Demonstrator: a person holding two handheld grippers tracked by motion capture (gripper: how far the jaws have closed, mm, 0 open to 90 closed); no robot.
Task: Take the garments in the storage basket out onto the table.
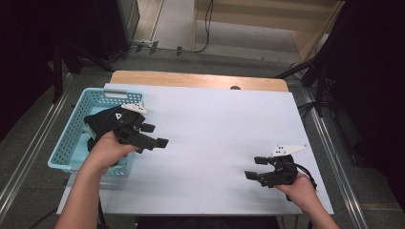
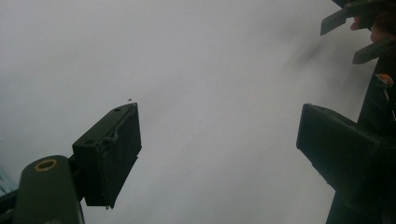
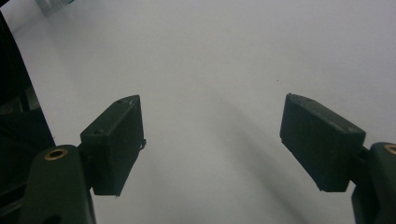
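My left gripper [image 1: 155,135] is held above the left side of the white table [image 1: 215,129], just right of a light blue basket [image 1: 76,129]. Its jaws stand wide apart with nothing between them, and the left gripper view [image 2: 219,140] looks along them at bare white surface. A dark cloth [image 1: 100,121] lies in the basket behind the left hand. My right gripper [image 1: 255,168] rests near the front right of the table, also open and empty, pointing left. The right gripper view [image 3: 210,140] has only white table between the jaws. The right gripper [image 2: 359,32] also appears far off in the left gripper view.
The basket hangs partly over the table's left edge. A bare wooden strip [image 1: 200,80] runs along the table's far edge. Dark stands and cables [image 1: 320,86] sit on the floor around the table. The white surface stretches wide between the two grippers.
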